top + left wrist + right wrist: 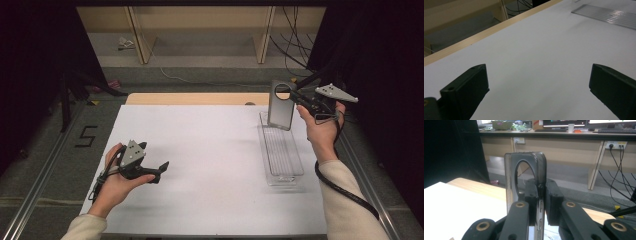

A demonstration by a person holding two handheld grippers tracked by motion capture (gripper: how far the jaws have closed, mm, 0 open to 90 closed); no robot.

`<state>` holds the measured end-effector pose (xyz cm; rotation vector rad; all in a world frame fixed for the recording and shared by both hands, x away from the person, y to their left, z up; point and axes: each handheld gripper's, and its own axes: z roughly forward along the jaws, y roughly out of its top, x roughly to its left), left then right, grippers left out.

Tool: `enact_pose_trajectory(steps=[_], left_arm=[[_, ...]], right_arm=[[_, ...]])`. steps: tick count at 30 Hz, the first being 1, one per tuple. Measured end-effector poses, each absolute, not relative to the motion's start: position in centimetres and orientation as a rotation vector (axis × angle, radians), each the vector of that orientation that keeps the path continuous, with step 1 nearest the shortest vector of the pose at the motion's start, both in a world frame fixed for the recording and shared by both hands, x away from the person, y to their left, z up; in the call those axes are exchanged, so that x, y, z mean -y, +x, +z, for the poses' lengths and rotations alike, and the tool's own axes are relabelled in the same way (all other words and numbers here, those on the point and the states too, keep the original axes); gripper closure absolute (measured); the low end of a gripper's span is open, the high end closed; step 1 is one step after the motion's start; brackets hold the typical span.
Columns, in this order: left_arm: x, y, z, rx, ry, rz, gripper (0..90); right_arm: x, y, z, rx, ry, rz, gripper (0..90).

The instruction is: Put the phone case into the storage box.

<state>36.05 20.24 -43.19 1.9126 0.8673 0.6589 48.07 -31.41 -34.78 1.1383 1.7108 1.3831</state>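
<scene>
Right gripper (pixel 541 195) pinches the grey board (pixel 280 106) upright at the far end of the clear tray (pixel 295 172) — its lower edge is hidden behind the jaws. Left gripper (pixel 537 82), near-left, gapes wide over bare table (pixel 210 150).

Grey plate (pixel 280 106), clear ribbed tray (pixel 282 155)

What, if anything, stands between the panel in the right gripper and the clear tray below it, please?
Nothing visible does. The right gripper holds the panel upright over the far end of the clear tray, with no other object in between.
</scene>
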Motion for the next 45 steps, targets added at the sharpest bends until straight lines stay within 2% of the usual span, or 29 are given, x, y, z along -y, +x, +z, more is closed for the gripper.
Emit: enact_pose_trajectory(steps=[45], left_arm=[[-20.3,36.0,-43.2,-0.874,1.911,0.659,1.9]], right_arm=[[30.6,49.4,-35.8,-1.746,1.145,1.350,82.2]])
